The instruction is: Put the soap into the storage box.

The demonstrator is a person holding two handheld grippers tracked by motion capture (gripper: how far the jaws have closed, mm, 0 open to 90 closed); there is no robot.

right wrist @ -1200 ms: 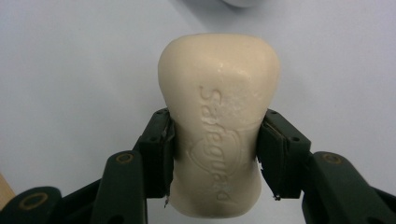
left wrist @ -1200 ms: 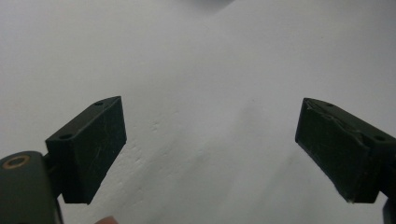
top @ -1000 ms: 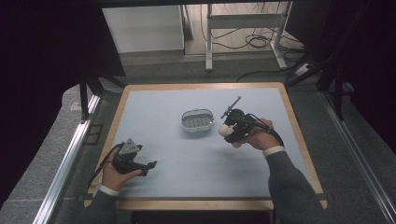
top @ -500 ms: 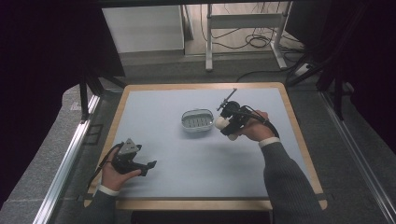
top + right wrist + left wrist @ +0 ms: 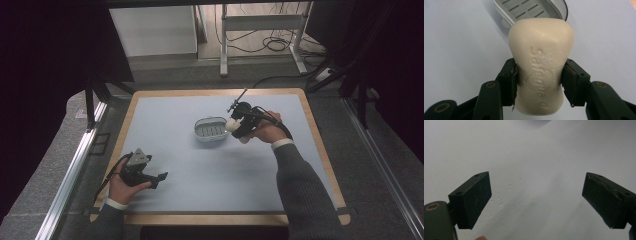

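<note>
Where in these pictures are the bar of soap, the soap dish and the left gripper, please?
bar of soap (image 5: 541, 45), right gripper view, on its smooth upper half above the jaws.
soap dish (image 5: 199, 135), high view, on its near left rim.
left gripper (image 5: 536, 202), left gripper view, midway between its open fingertips.

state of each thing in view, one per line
cream bar of soap: held off the table, close beside the dish
grey slotted soap dish: empty, flat on the table
right tongs: shut on the soap's sides
left tongs: open, nothing between them, low over the pale blue table mat
</note>
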